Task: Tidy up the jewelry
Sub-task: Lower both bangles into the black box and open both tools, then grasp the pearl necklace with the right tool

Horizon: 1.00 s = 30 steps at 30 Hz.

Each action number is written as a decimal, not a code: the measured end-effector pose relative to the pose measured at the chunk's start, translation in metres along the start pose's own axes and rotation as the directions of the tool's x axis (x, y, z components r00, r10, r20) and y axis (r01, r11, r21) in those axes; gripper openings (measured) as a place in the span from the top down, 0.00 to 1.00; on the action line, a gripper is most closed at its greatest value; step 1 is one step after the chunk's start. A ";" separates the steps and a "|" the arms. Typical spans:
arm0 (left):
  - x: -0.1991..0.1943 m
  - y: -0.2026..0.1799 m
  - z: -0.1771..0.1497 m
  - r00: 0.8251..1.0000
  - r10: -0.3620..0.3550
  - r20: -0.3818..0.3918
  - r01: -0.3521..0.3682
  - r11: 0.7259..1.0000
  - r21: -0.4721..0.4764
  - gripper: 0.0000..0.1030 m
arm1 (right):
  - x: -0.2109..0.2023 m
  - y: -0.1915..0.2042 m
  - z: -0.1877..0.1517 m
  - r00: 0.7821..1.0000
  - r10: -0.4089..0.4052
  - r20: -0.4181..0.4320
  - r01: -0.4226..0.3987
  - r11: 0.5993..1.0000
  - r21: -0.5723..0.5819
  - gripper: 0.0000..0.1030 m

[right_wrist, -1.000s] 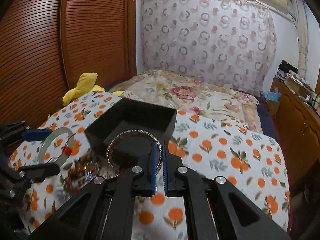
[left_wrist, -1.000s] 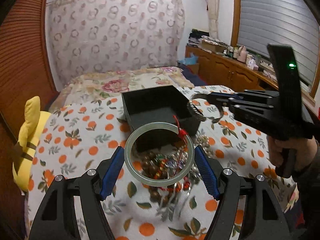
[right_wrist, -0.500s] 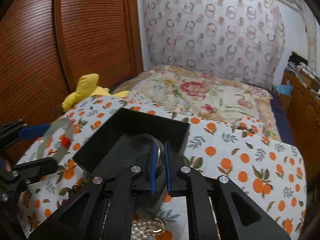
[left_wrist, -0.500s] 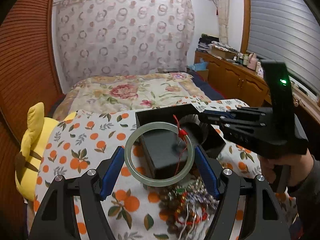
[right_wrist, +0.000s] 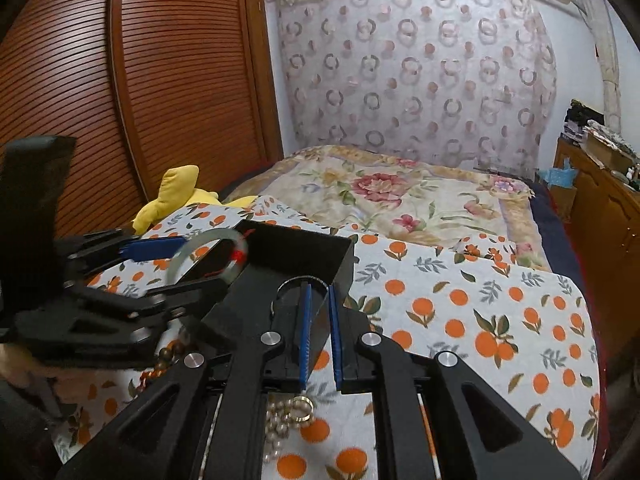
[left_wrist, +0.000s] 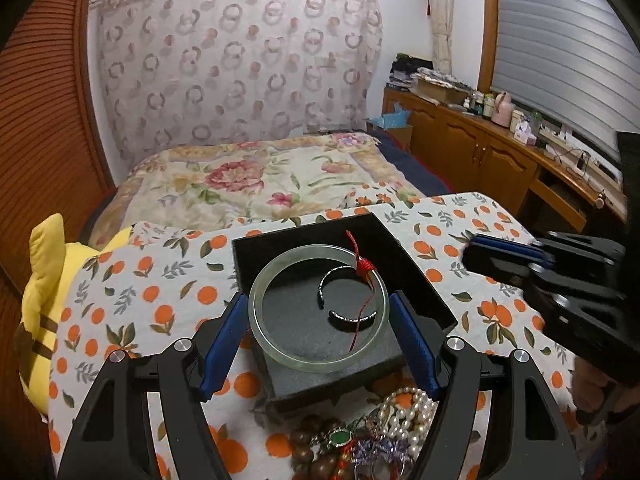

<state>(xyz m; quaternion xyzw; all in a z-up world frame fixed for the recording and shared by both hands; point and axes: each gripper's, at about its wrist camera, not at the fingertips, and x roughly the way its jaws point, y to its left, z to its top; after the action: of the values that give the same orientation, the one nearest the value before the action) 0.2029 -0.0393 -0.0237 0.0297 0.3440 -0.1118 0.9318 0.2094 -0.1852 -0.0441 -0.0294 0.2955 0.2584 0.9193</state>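
Note:
My left gripper (left_wrist: 318, 300) is shut on a pale green jade bangle (left_wrist: 264, 280) with a red cord, gripped across its width by the blue pads. It hangs just above the open black box (left_wrist: 280, 252) on the orange-print cloth. A silver open bangle (left_wrist: 326, 280) lies loose on the box floor. My right gripper (left_wrist: 472, 250) is off the box's right side, its jaws nearly together and empty. In the right wrist view, the right gripper (right_wrist: 319, 292) points at the box's near corner, with the silver bangle (right_wrist: 298, 279) just beyond it. The left gripper (right_wrist: 204, 266) holds the jade bangle (right_wrist: 208, 238).
A heap of pearls, brown beads and pendants (left_wrist: 372, 432) lies in front of the box, with pearls and a gold ring (right_wrist: 298, 408) under my right fingers. A yellow plush toy (left_wrist: 44, 280) sits at the left edge. A floral quilt (left_wrist: 256, 188) lies beyond and wooden cabinets (left_wrist: 480, 160) stand right.
The left gripper carried the jade bangle forward from above the heap to over the box. The right gripper let the silver bangle go into the box and drew back to the right.

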 end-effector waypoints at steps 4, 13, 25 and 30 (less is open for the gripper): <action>0.005 -0.003 -0.001 1.000 -0.006 -0.017 0.006 1.000 0.005 0.33 | -0.009 0.001 -0.007 1.000 0.003 0.005 -0.003 1.000 -0.003 0.89; -0.020 -0.001 -0.009 1.000 -0.021 0.007 0.021 1.000 0.008 0.26 | -0.026 0.010 -0.028 1.000 0.019 0.011 -0.019 1.000 0.001 0.89; -0.054 0.024 -0.060 1.000 -0.010 -0.016 0.010 1.000 -0.016 0.19 | -0.035 0.030 -0.058 0.999 0.037 -0.026 -0.038 0.999 -0.020 0.85; -0.060 0.032 -0.084 0.999 -0.010 -0.038 0.009 1.000 -0.028 0.12 | -0.027 0.033 -0.065 0.997 0.038 -0.067 -0.041 0.998 -0.045 0.84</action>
<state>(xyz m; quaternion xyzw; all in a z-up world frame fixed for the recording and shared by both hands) 0.1133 0.0144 -0.0494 0.0170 0.3635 -0.1110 0.9248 0.1406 -0.1826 -0.0796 -0.0533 0.3204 0.2822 0.9027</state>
